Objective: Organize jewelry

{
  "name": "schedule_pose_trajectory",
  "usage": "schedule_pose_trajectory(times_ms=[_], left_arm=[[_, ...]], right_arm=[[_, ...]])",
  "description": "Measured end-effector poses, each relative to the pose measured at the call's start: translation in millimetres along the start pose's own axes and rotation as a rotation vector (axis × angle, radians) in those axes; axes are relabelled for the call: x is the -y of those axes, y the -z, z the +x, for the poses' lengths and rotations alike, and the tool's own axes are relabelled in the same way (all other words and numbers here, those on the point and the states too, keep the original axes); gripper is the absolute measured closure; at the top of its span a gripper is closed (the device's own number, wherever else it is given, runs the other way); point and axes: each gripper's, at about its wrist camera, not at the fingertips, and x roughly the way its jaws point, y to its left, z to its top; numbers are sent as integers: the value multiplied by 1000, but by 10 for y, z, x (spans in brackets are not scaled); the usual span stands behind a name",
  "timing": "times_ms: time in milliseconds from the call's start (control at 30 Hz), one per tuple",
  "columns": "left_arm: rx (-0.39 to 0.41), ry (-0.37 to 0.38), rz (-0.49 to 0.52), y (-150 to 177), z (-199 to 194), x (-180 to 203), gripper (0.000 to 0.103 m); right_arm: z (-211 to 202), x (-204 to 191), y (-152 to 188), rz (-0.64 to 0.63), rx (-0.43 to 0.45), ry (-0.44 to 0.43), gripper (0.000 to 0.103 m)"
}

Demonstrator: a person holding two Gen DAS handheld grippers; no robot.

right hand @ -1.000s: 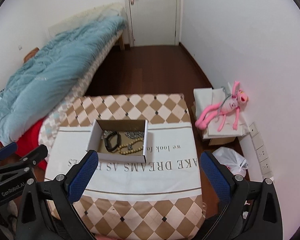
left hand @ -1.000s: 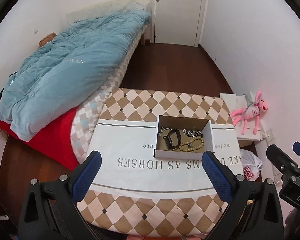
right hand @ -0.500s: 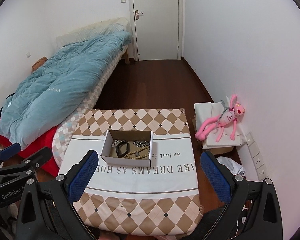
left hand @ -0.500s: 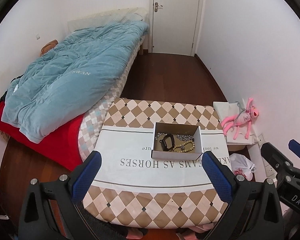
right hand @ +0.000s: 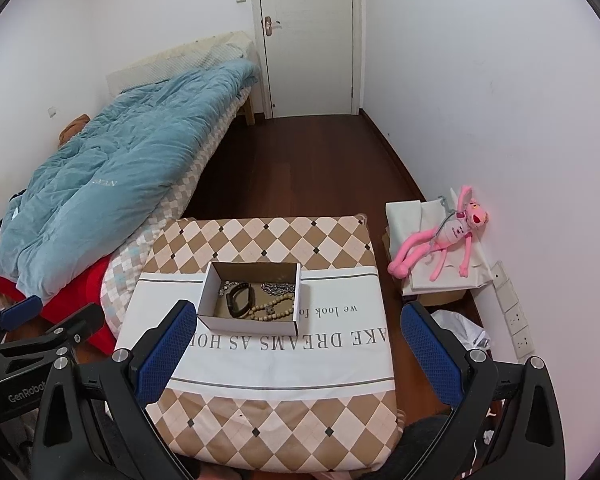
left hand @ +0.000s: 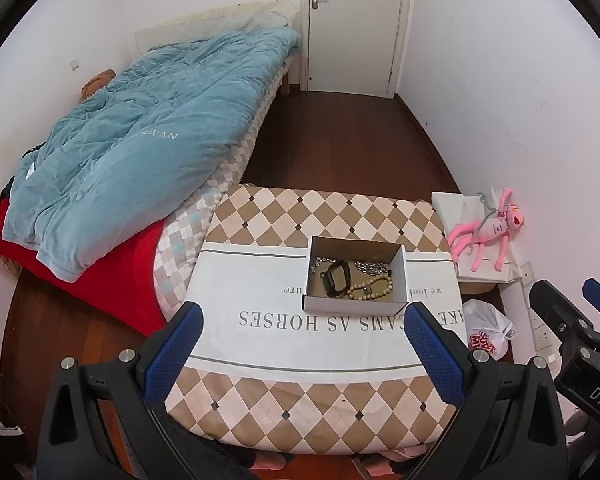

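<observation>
Two tongs are held high and well back from the worktop [left hand: 324, 360]: left tongs [left hand: 300, 344] and right tongs [right hand: 300, 344] both spread wide, nothing gripped. Judged a standoff pose, giving each camera the whole layout. Farther on, the cardboard box [left hand: 354, 304] is set mid-cloth; collected inside are a black band [left hand: 336, 278], wooden beads [left hand: 370, 289] and metal chain [left hand: 374, 267]. Beyond, a bed [left hand: 140, 152] is noted alongside.
</observation>
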Motion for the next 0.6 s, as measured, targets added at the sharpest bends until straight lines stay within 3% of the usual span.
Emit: schedule_pose_trajectory(times_ms=[600], left_arm=[[-93,-22,24,-377,617,46,0]], right_arm=[[797,11,-322,-22,-115,39,0]])
